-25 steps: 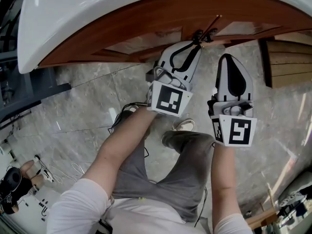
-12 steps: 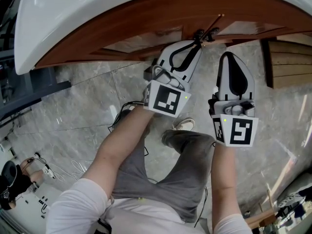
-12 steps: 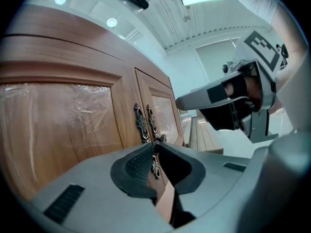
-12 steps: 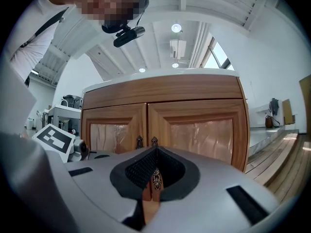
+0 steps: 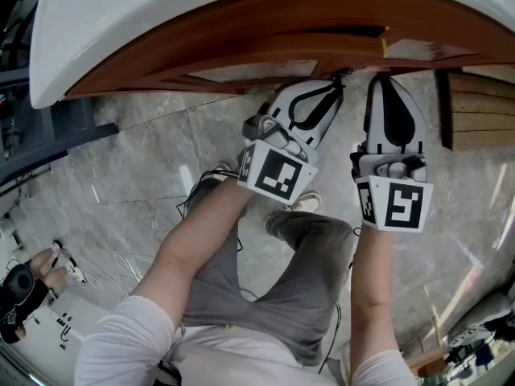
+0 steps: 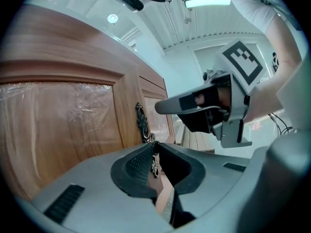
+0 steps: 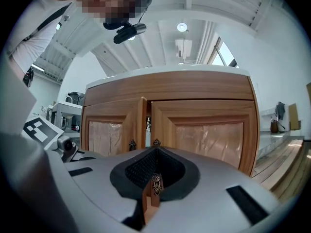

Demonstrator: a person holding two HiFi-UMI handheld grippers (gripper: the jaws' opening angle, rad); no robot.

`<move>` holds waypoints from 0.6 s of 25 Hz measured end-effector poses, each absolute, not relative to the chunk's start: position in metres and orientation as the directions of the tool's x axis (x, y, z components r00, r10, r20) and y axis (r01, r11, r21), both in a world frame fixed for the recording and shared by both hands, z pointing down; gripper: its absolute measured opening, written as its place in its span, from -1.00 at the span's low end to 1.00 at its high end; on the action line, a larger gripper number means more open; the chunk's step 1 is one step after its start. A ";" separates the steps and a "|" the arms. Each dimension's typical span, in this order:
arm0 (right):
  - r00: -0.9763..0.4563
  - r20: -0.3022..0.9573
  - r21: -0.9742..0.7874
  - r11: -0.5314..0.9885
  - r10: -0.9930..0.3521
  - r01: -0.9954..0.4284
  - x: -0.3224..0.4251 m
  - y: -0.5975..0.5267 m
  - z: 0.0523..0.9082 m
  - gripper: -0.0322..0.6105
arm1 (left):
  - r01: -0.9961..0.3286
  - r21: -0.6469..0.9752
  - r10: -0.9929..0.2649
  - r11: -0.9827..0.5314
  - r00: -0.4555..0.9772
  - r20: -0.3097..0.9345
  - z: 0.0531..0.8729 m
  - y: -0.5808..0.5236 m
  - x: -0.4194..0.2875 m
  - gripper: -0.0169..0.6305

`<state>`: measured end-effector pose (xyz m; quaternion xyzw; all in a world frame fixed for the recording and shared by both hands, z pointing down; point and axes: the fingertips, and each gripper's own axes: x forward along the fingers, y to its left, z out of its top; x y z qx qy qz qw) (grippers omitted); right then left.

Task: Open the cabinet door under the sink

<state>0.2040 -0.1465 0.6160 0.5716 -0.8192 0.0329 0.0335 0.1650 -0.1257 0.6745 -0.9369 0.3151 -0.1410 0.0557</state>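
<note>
Under the white sink [image 5: 161, 22] stand two wooden cabinet doors, the left door [image 7: 112, 130] and the right door [image 7: 209, 130]. A dark gap [image 7: 147, 126] shows between them, and the left door stands slightly ajar. My left gripper [image 5: 334, 80] is shut on the left door's ornate metal handle [image 6: 154, 162]. Beside it, my right gripper [image 5: 385, 79] is shut on the right door's handle [image 7: 155, 183]. In the left gripper view the right gripper [image 6: 163, 106] hangs level with it, just to the right.
The person's legs [image 5: 306, 280] and a shoe [image 5: 304, 205] are on the grey marble floor [image 5: 137, 175] below the grippers. Wooden steps [image 5: 479, 107] lie to the right of the cabinet. Cables [image 5: 121, 272] trail on the floor at left.
Both grippers have moved in to the cabinet front. The right gripper, which hung short of the doors, now reaches its handle, and a dark gap shows above the doors.
</note>
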 end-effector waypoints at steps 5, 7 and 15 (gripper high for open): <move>-0.356 0.100 0.024 0.360 -0.929 -0.933 0.196 -0.149 0.608 -0.80 | -0.563 -0.173 -0.589 -0.808 0.770 0.245 0.672 -0.114 0.159 -0.79; -0.372 0.096 0.040 0.377 -0.923 -0.925 0.193 -0.153 0.604 -0.80 | -0.563 -0.169 -0.587 -0.809 0.770 0.249 0.672 -0.110 0.159 -0.79; -0.417 0.099 0.088 0.425 -0.904 -0.901 0.181 -0.168 0.600 -0.80 | -0.529 -0.158 -0.552 -0.834 0.791 0.264 0.673 -0.099 0.159 -0.79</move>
